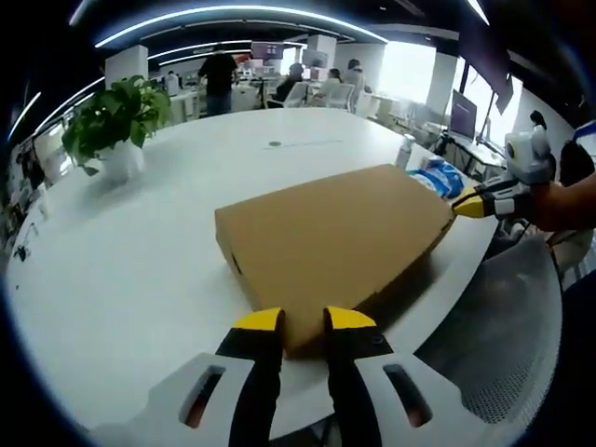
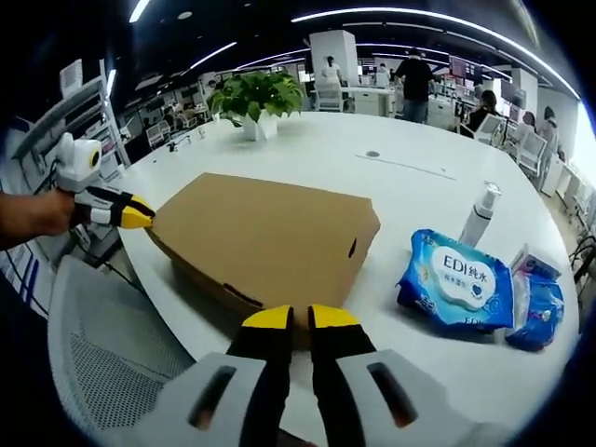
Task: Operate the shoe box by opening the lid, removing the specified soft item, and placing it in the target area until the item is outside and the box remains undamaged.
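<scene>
Brown shoe box (image 1: 335, 237) lying flat near the edge of the round white table (image 1: 140, 261), lid down and closed. Left gripper (image 1: 304, 320) right at one corner of the box, yellow tips close together with just a thin gap, nothing held between them. Right gripper (image 2: 302, 318) at the opposite corner, yellow tips nearly touching, nothing held there either. Same right gripper (image 1: 468, 207) seen from the left gripper view, poking at the far corner of the box, a hand (image 1: 559, 200) behind it. Same left gripper (image 2: 130, 214) seen from the right gripper view at the other corner.

Blue pack of wipes (image 2: 456, 279) on the table beside the box, a little apart from it. White bottle (image 2: 478, 214) standing up just behind the wipes. Second blue pack (image 2: 538, 307) next to the first, close to the table edge. Green plant in a white pot (image 1: 116, 126) far across the table. Grey mesh chair (image 2: 112, 345) tucked by the table edge. People (image 1: 219, 74) far back in the room.
</scene>
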The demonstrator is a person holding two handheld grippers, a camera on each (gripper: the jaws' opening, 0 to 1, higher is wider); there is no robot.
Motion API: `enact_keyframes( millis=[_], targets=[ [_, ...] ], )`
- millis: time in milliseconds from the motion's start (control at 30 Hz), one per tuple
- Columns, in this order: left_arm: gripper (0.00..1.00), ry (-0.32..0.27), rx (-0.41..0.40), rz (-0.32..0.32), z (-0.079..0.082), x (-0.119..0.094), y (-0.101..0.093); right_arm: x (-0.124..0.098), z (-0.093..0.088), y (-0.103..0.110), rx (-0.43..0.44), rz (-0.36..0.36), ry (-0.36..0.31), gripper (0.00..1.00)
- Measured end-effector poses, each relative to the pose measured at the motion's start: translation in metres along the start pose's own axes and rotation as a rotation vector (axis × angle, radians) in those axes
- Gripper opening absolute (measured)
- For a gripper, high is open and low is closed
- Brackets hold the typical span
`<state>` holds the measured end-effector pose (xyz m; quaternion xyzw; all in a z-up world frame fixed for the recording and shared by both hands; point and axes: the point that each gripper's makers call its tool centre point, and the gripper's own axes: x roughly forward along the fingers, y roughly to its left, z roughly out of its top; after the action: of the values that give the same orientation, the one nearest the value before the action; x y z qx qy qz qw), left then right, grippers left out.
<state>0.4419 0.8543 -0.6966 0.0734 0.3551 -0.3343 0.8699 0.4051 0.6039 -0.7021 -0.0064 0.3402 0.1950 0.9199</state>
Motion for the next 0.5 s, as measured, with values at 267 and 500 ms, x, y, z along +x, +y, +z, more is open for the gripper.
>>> enact_keyframes(
  millis=[267, 500],
  targets=[
    [0.22, -0.034, 0.076, -0.005, 0.007, -0.018, 0.007, -0.01, 0.011, -0.003, -0.081, 0.015, -0.006, 0.17],
    [0.3, 0.043, 0.17, -0.085, -0.02, -0.015, 0.003, -0.006, -0.015, -0.007, -0.148, 0.048, 0.078, 0.26]
  ],
)
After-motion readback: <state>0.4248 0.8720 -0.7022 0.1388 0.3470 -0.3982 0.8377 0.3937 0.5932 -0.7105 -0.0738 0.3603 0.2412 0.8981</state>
